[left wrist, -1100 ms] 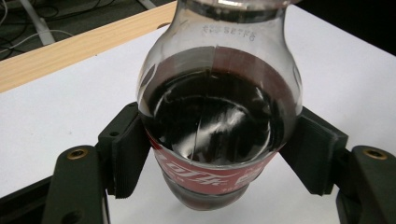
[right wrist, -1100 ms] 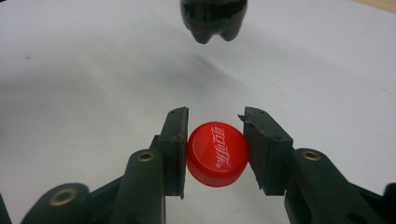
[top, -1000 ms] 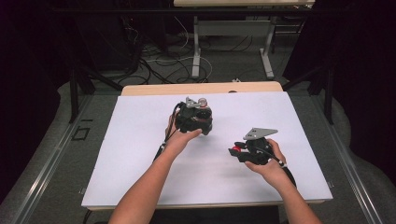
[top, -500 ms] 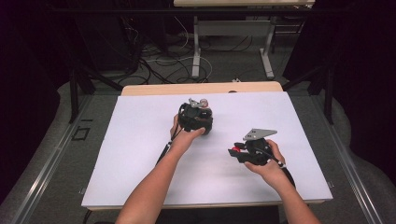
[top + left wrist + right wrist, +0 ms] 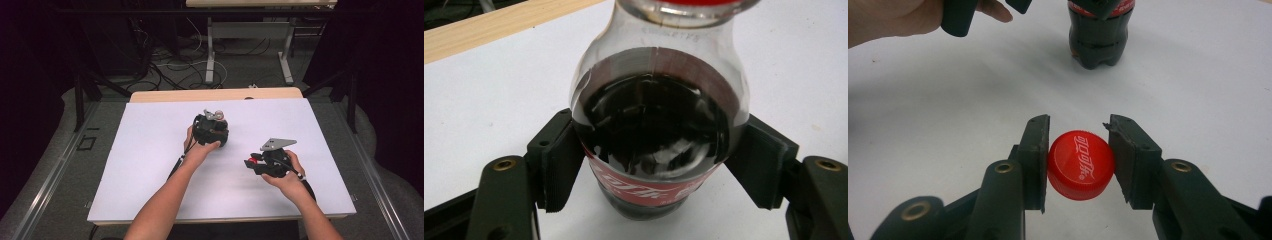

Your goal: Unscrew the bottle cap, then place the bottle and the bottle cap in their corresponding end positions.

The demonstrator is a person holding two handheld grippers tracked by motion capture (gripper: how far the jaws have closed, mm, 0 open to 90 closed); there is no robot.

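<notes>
Right gripper view has the right gripper [image 5: 1079, 160] at near right of the white table [image 5: 150, 165], pads clamped on a red plastic screw cap [image 5: 1080, 164], and farther left the left gripper [image 5: 659, 165] squeezes an upright clear plastic cola bottle with red label [image 5: 656, 130], mid-table.

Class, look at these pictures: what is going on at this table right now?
A person works at a white table with a gripper in each hand. The left gripper is shut on a cola bottle that stands upright on the table. The right gripper is shut on the red cap, held apart from the bottle, low over the table.
</notes>
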